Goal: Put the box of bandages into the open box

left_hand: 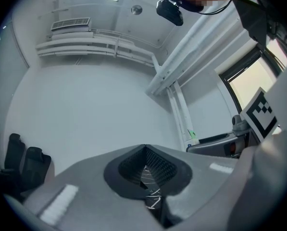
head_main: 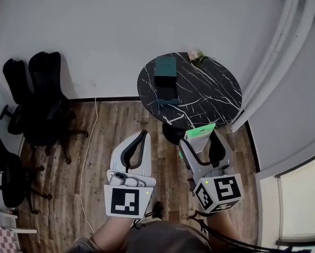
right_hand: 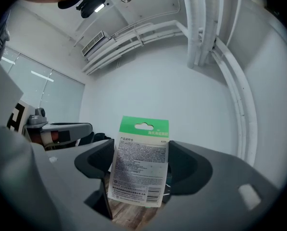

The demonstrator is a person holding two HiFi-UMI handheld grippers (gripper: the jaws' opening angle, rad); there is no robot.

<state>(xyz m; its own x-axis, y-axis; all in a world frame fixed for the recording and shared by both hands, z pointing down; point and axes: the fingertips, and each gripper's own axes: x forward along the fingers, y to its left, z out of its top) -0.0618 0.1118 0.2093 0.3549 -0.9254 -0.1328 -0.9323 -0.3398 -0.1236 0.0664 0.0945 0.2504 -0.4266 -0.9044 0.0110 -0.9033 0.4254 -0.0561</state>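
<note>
We pinch the bandages (right_hand: 141, 162) in our right gripper (head_main: 199, 145); our left gripper (left_hand: 144, 150) is pressed together, empty.

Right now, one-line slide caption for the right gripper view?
Right gripper shut on the white, green-topped box of bandages, held upright between its grey jaws.

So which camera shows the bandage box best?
The right gripper view: the box of bandages stands upright between the jaws, print visible. The head view shows only its green top; the left gripper view, barely a sliver.

White wall (head_main: 120, 25) — wood floor (head_main: 110, 136), black chairs (head_main: 41, 94)
</note>
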